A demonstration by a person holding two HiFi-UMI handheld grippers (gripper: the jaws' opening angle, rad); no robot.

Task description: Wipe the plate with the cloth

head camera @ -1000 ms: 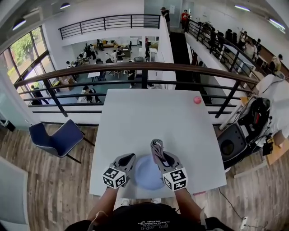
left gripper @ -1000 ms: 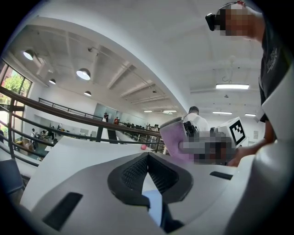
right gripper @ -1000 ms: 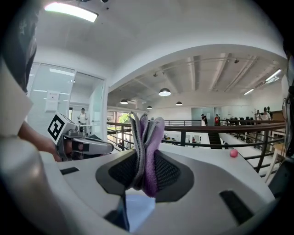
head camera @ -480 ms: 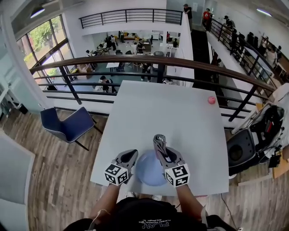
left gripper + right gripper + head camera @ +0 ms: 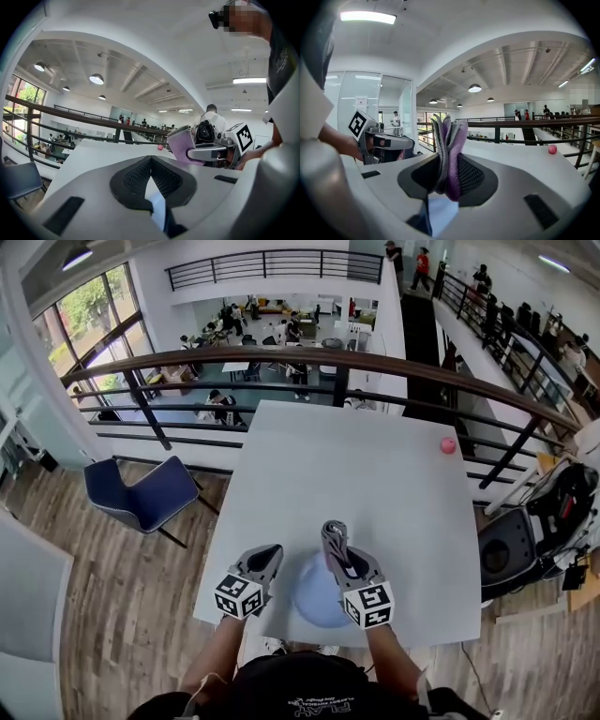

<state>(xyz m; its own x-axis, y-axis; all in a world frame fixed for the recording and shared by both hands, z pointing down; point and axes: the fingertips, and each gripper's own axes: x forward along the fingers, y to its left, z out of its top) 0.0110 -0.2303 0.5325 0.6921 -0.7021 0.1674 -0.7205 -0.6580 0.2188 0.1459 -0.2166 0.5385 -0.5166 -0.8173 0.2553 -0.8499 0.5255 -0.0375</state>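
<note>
Cloth (image 5: 330, 534) in R tool (image 5: 341, 562), over plate (image 5: 314, 602)

The white, square surface (image 5: 356, 474) carries a pale blue plate (image 5: 315, 601) at the middle of its near edge. A small pink ball (image 5: 448, 444) lies by the right edge, near the far right corner.

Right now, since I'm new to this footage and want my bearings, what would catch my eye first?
The folded purple-and-grey cloth stands out, sticking up from the right gripper, whose jaws are shut on it, at the near edge of the white table. Between it and the left gripper lies a pale blue plate. A small pink ball sits alone near the table's far right corner.
</note>
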